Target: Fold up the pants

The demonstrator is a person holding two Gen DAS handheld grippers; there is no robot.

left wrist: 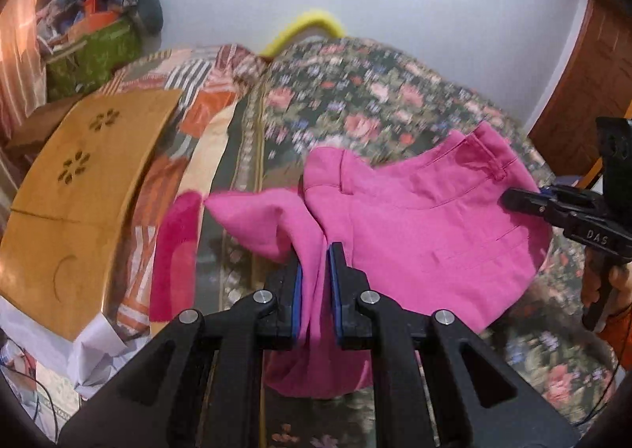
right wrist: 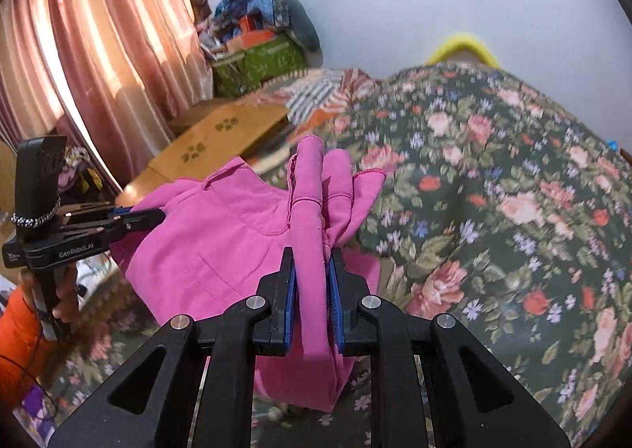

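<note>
Left gripper (left wrist: pixel 316 282) clamps pants (left wrist: pixel 414 219) fabric | right gripper (right wrist: pixel 312 286) pinches a bunched fold | I see the pants lifted between them over the floral bed (right wrist: pixel 493 171).

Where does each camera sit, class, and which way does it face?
Left wrist: on the left claw, facing along its fingers over the pink pants and floral bedspread; the right claw and hand show at right.
Right wrist: on the right claw, facing the same bed and wall; the left claw and orange sleeve show at left.
Shared: pants, bedspread, wooden board.
</note>
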